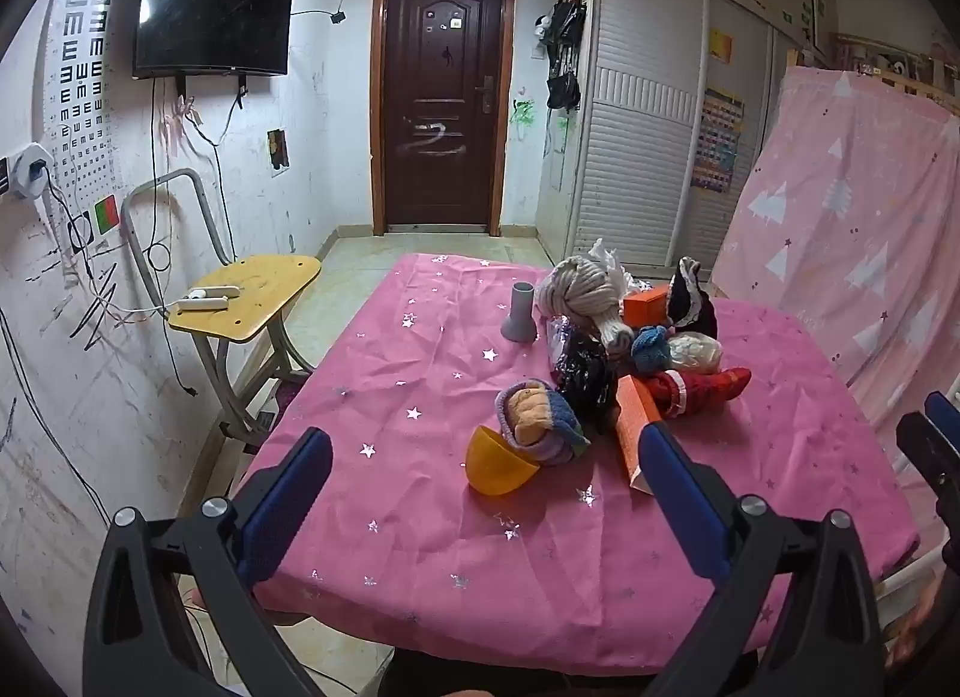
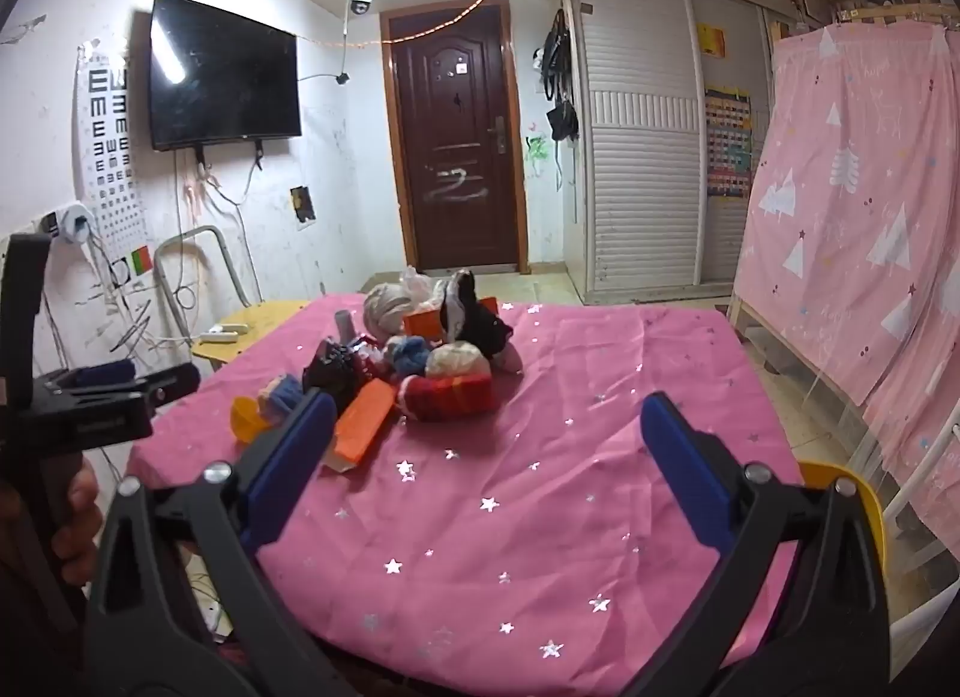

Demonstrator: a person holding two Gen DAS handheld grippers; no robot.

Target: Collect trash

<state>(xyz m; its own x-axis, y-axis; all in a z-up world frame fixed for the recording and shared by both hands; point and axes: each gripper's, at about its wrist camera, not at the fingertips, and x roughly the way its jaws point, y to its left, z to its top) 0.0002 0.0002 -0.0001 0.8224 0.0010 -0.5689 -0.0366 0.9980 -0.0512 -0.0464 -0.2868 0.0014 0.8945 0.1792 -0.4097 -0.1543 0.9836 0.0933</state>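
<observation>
both the left gripper [image 1: 485, 460] and the right gripper [image 2: 489, 424] hang spread wide and empty above the pink tablecloth [image 1: 420, 397], short of the clutter pile [image 1: 624, 349].

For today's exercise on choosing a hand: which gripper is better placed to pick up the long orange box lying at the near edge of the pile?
Probably left. The left gripper is open, and the orange box lies just beside its right finger. The right gripper frames mostly bare pink cloth.
</observation>
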